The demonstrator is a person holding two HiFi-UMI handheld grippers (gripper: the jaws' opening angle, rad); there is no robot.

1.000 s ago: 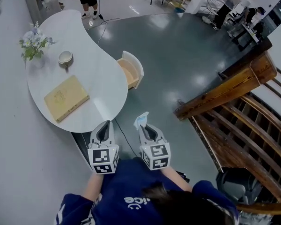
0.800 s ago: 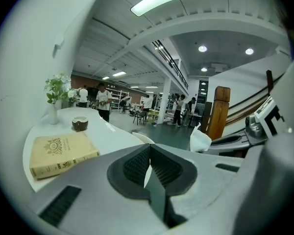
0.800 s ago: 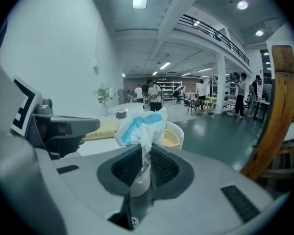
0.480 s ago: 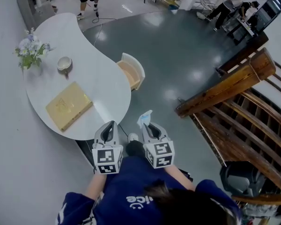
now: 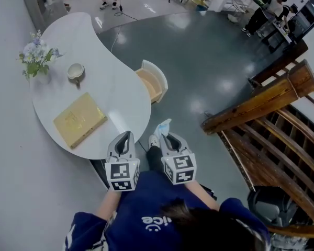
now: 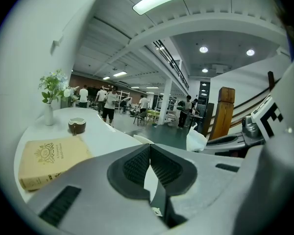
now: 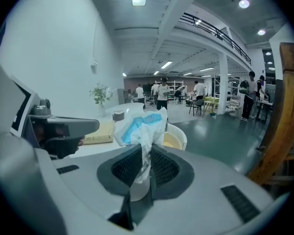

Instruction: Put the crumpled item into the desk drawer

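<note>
Between the jaws of the right gripper (image 5: 166, 136) sits the crumpled white-and-blue plastic wrapper (image 7: 141, 124), pinched by its lower end. Both grippers are nearer the curved white table (image 5: 120, 95) than a second ago, and the open white drawer (image 5: 160, 75), showing only its pale wooden floor, lies closer ahead of those jaws. The left gripper (image 5: 126, 138) has its jaws pressed together, pad against pad.

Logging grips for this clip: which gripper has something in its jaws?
The right gripper: its jaws pinch a crumpled item, white and blue, which sticks up above them. The left gripper has its jaws closed together on nothing.
</note>
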